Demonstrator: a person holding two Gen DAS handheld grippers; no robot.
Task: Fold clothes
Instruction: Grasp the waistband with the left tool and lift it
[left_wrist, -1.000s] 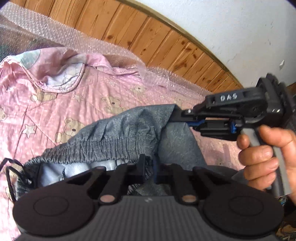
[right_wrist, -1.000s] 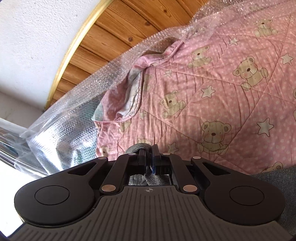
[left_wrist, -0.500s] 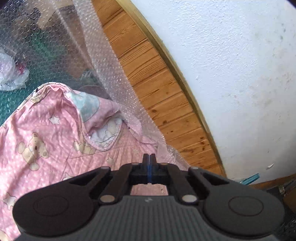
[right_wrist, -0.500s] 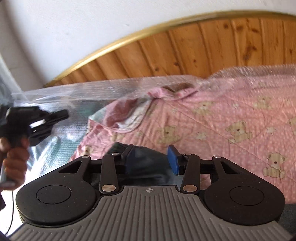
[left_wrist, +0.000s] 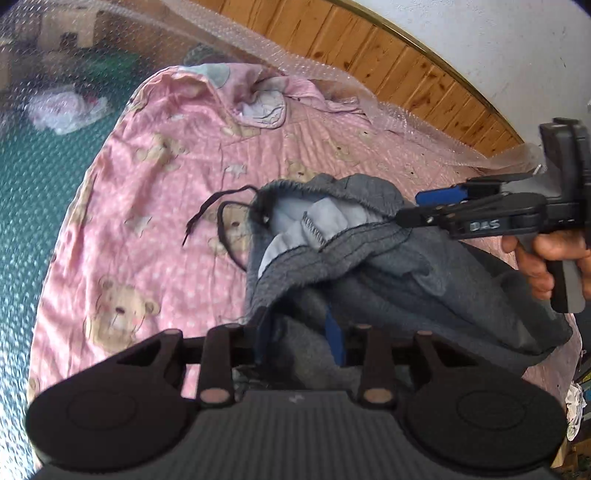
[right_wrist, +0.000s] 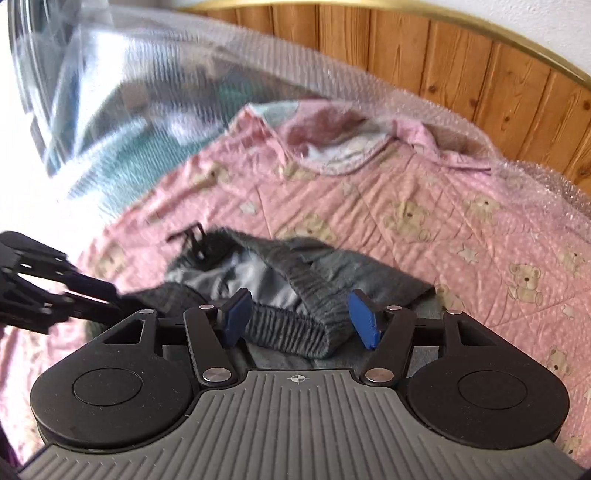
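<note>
Grey trousers (right_wrist: 295, 280) lie bunched between opening right fingers (right_wrist: 364, 319) — untouched.

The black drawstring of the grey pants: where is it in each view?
Left wrist view: drawstring is left of centre, lying on the pink quilt beside the waistband.
Right wrist view: drawstring is left of centre, at the waistband's far end.
Shared landmark: the grey pants.

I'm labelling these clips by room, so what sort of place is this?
Probably a bedroom: a pink teddy-bear quilt spread over a bed, a curved wooden headboard behind it, and grey drawstring trousers lying on top.
</note>
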